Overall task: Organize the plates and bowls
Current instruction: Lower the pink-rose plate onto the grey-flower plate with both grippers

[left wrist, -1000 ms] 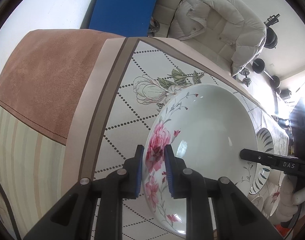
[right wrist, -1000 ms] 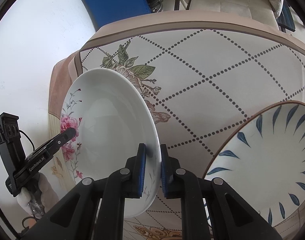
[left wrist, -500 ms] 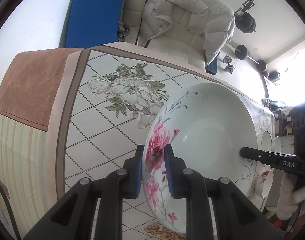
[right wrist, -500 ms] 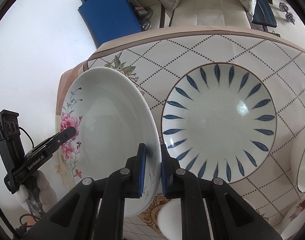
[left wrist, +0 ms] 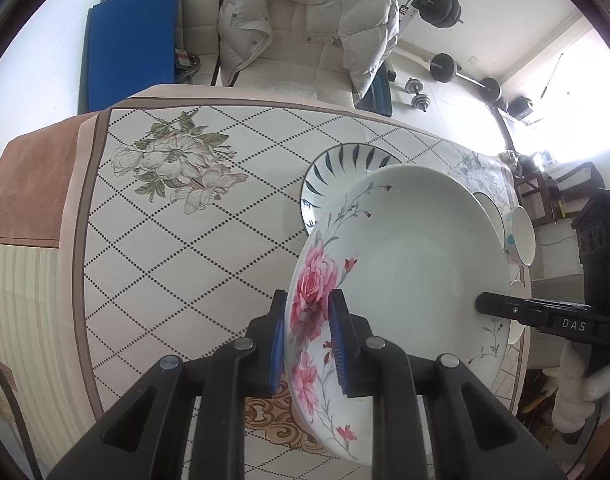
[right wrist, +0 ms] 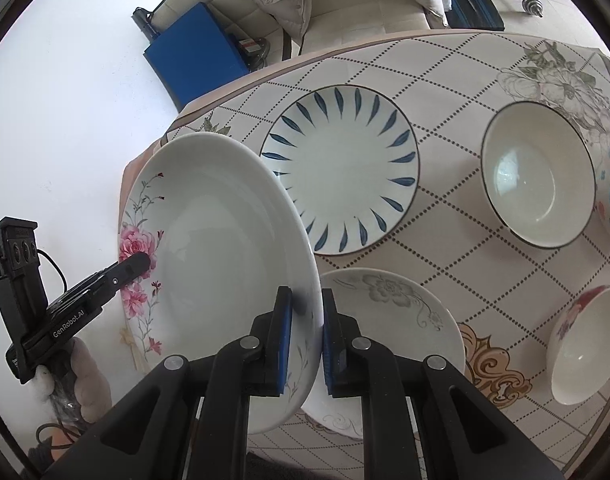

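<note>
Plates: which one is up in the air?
The pink-rose plate, pinched at its rim by both claws. The blue-leaf plate and the grey-flower plate lie flat on the table.

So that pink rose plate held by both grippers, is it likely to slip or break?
The rose plate looks glazed, so probably slippery in the narrow rim grips of the left gripper and right gripper. It seems rigid ceramic, likely to chip if dropped.

table with diamond-print floral cloth [right wrist: 445,248]; on it blue-leaf plate [right wrist: 341,168], grey-floral plate [right wrist: 393,320], white dark-rimmed bowl [right wrist: 539,174], red-floral bowl [right wrist: 585,344].
</note>
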Tool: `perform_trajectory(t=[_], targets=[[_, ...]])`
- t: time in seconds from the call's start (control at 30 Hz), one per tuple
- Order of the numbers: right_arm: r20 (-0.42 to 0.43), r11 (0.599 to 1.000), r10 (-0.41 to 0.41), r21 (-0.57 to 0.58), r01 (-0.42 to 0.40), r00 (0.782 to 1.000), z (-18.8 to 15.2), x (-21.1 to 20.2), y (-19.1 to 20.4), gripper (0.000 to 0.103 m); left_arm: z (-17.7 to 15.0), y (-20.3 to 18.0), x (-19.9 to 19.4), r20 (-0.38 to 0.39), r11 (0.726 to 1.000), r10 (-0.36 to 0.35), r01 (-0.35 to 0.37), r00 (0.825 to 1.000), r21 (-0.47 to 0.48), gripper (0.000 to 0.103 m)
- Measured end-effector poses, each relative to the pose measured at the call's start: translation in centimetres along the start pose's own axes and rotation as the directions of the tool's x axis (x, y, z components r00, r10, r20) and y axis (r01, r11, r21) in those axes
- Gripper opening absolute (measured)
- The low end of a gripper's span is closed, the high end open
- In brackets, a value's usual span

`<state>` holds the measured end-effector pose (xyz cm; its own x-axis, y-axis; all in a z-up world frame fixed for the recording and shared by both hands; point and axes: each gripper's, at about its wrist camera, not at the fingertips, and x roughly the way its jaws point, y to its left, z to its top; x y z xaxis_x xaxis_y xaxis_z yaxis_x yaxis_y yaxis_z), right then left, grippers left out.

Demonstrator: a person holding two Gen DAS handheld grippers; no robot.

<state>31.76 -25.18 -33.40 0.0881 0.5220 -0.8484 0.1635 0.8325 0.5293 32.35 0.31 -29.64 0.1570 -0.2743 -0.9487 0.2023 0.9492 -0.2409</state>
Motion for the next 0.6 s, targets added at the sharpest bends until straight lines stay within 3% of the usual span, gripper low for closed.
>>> perform_trajectory(t=[0.27,0.6], targets=[[-0.023,0.998,-0.026,0.056,0.027,0.999,-5.0,-0.4,-5.5,0.015,-3.7,-3.2,4.3,-0.087,0.999,-0.005,0.009,0.996,0.046,0.017],[-0.076,0.992,-0.037,0.119,0.046,0.996,-8.3,3.2,-10.8,0.015,-6.7,-4.1,9.2,-0.164,0.997,0.029,-0.018,0.986,0.069,0.018]])
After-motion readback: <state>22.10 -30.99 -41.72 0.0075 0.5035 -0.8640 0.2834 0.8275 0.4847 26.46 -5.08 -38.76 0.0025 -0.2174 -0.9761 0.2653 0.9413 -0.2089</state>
